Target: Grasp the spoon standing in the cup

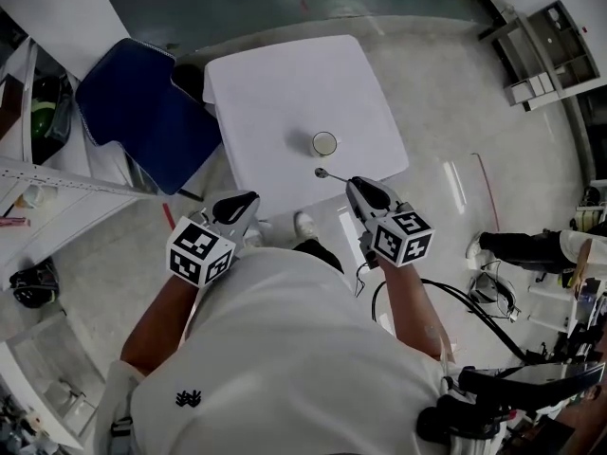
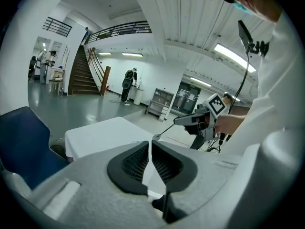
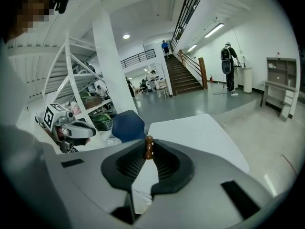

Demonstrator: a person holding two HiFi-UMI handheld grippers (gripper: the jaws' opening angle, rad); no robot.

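Table: white square table (image 1: pixel 285 83), the landmark for everything below.
Chair: dark blue plastic chair (image 1: pixel 142 112), just beside the table's left edge.
Left gripper: grey left gripper (image 1: pixel 248 200), off the table's near left corner, jaws together with nothing between them.
Right gripper: grey right gripper (image 1: pixel 354 184), over the table's near edge, jaws clamped on the spoon's brown handle end.
Cup: small round pale cup (image 1: pixel 324 144), upright on the table towards its near edge.
Spoon: thin metal spoon (image 1: pixel 321 172), outside the cup, its bowl above the table between the cup and the near edge.
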